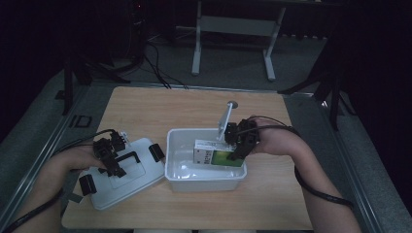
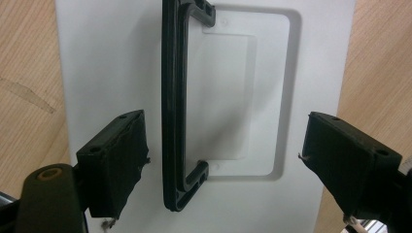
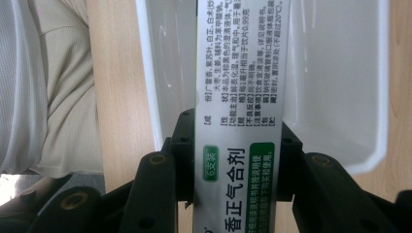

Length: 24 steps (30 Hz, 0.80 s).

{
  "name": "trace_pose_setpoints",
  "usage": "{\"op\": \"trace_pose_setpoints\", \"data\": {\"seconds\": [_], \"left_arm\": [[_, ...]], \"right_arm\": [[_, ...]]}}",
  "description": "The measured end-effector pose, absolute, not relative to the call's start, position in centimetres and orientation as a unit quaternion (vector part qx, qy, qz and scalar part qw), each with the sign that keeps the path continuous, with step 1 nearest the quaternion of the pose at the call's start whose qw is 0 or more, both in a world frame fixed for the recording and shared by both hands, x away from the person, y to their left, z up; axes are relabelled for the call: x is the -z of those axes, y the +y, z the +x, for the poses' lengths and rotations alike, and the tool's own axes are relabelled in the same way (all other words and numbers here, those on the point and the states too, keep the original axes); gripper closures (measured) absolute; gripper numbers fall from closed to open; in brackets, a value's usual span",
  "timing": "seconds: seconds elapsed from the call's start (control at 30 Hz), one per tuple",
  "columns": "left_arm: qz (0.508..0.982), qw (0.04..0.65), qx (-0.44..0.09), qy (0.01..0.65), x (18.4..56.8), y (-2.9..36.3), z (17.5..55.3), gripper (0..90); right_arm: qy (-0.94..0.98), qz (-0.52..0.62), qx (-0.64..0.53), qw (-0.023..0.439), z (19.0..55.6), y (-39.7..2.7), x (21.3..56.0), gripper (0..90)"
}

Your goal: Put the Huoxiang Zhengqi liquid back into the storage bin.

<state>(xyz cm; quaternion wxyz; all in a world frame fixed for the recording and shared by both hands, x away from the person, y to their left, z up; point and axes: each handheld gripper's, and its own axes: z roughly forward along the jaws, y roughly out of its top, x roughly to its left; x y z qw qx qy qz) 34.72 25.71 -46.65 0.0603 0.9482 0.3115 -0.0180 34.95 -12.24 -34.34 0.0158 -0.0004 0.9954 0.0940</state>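
1. The wooden table (image 1: 145,109) carries everything, with my two forearms coming in from its near edge.
2. The white plastic bin (image 1: 177,165) sits open near the table's middle. It looks stiff and light, with smooth, probably slippery walls.
3. The bin's lid (image 1: 141,182) lies flat on the table just left of the bin, black clips at its edges. Its black carry handle (image 2: 175,104) lies folded down over a shallow recess in the lid. I judge the handle the sensible place to take hold: a thin rigid bar, easier to pinch than the wide flat panel.
4. The medicine carton (image 1: 214,156), white and green with printed Chinese text, is held inside the bin, leaning against its right side. It looks like light cardboard, easy to crush, so I would grip across its narrow faces with modest force.
5. My right gripper (image 3: 238,160) has its jaws closed on the carton, one pad against each narrow side, the carton running up between them over the bin.
6. My left gripper (image 2: 223,160) hangs over the lid with jaws wide apart and holding nothing. The handle lies between them, nearer one jaw; I cannot tell whether that jaw touches it.
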Motion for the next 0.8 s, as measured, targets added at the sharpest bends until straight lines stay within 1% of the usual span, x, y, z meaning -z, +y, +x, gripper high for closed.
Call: {"op": "trace_pose_setpoints", "data": {"seconds": [0.13,0.8], "left_arm": [[0.948,0.061,0.019,0.310,46.9,25.7,34.7,16.9],[0.949,0.063,0.020,0.309,46.9,25.8,34.7,16.9]], "right_arm": [[0.996,-0.006,-0.092,0.013,34.9,-11.7,34.8,64.0],[0.997,0.005,-0.071,-0.006,36.2,-10.2,39.8,63.8]]}}
